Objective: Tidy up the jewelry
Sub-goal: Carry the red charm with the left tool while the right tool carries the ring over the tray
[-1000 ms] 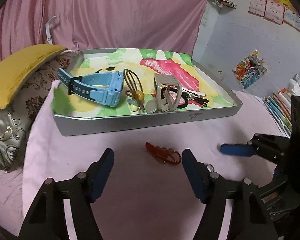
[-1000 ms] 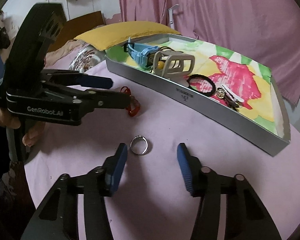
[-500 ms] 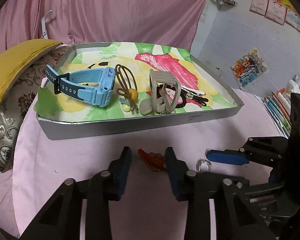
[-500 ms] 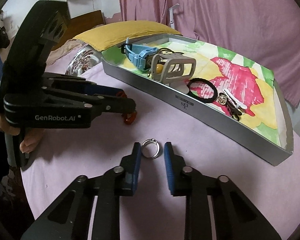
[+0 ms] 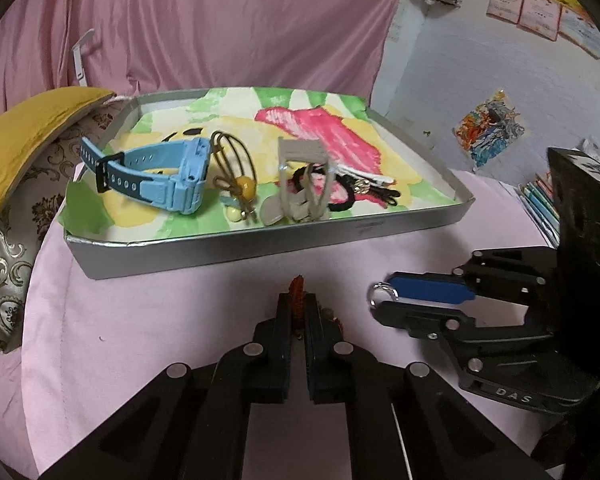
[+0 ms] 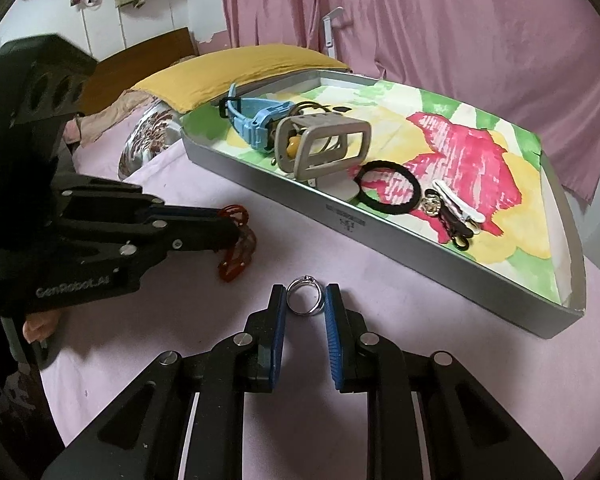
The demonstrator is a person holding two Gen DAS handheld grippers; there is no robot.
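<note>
Silver tray (image 6: 432, 240) near; claws grip ring (image 6: 306, 295), red clip (image 5: 298, 304)

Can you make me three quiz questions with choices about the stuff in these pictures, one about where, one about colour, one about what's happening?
1. Where is the blue watch?
A. In the tray
B. On the pink cloth
C. On the yellow cushion

2. What colour is the ring between the right gripper's fingers?
A. Gold
B. Silver
C. Black

3. What is the left gripper doing?
A. Hanging wide open
B. Lying in the tray
C. Pinching the orange hair clip

Answers:
1. A, it lies at the tray's left end, beside the hair ties.
2. B, the band shines silver on the cloth.
3. C, its pads are shut with the orange clip sticking out between them.
</note>
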